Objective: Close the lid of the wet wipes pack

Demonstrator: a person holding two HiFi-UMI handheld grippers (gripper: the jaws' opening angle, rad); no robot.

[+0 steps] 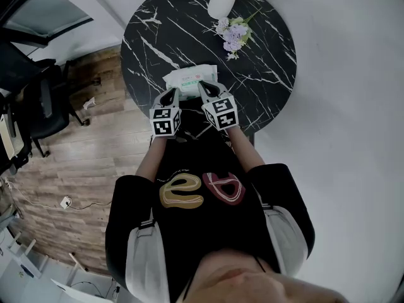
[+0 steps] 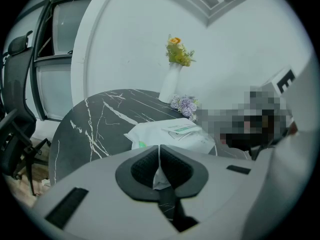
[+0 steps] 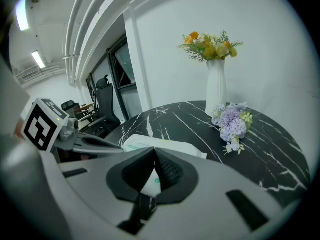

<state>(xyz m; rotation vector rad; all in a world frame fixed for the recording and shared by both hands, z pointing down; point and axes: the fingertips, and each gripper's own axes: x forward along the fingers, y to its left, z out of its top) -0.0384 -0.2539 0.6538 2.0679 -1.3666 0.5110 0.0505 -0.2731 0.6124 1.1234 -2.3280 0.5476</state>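
Two tongs, one pack, one task item outstanding.

1. Pack: white soft wrapper with green print, lying flat on the round black marbled surface, at the side nearest the person. The lid reads as a flap on top. Whether it is seated or slightly lifted cannot be told.
2. Left tongs: pads brought together at the tips, nothing gripped. They are poised just short of the pack's near edge.
3. Right tongs: likewise closed and empty, just beside the left pair and aimed at the same near edge.
4. Vase with yellow flowers and a lilac sprig: at the far side, well apart from the pack.

Hazards, as judged:
- The pack looks light and nothing pins it. A sideways or forward press on the lid would likely slide it across the smooth surface instead of shutting the flap.
- The soft contents would give under a narrow tip, so the lid may dip without catching.
- The tongs are crowded close together and could knock each other off aim.
- A pull toward the person could drag the pack over the near rim.
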